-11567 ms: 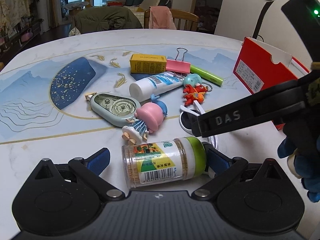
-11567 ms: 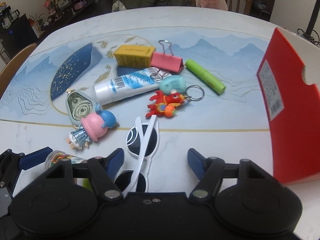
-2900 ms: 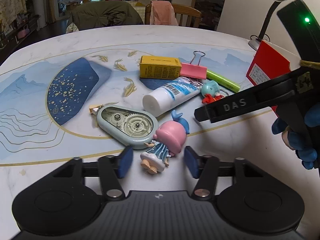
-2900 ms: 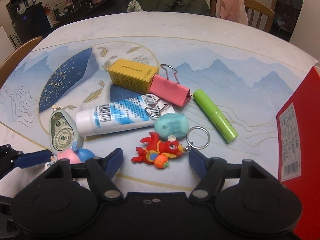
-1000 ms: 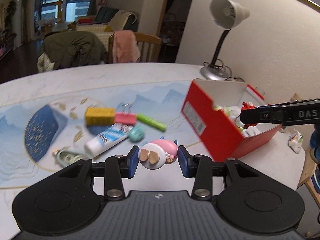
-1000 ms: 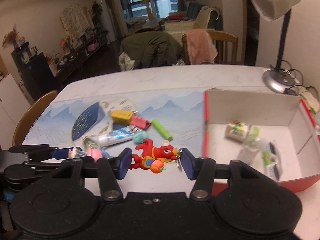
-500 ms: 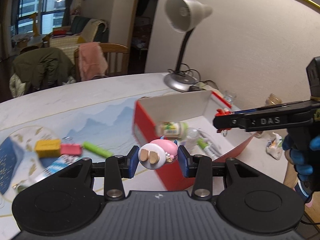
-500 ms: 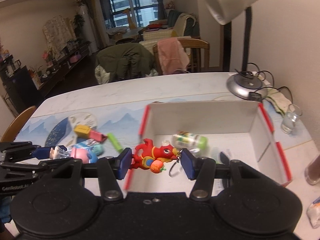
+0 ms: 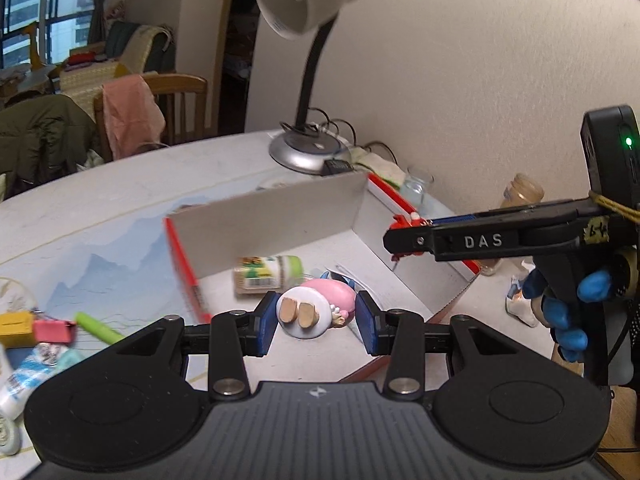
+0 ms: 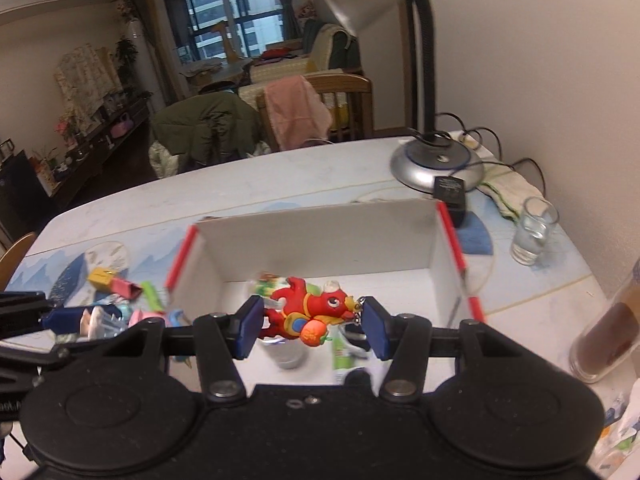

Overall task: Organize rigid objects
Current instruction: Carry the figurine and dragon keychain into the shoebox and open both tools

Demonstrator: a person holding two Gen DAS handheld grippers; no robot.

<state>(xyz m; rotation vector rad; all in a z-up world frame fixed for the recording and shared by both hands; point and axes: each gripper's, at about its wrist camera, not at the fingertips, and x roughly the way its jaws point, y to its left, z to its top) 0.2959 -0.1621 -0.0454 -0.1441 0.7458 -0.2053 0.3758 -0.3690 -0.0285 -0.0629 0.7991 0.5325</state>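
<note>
Left on the table at the lower left of the left wrist view: yellow cardboard box (image 9: 15, 328), pink binder clip (image 9: 53, 331), green marker (image 9: 98, 327) and white tube (image 9: 22, 376), not yet put away. At centre, left gripper (image 9: 316, 320) clamped on pink round-headed figurine (image 9: 320, 310), held over red cardboard box (image 9: 182, 258) with the green-capped toothpick jar (image 9: 268, 272) already inside. Further right, right gripper (image 10: 310, 320) clamped on red dragon keychain (image 10: 308, 310), over the same box; judged roughly midway, both toys awaiting release.
</note>
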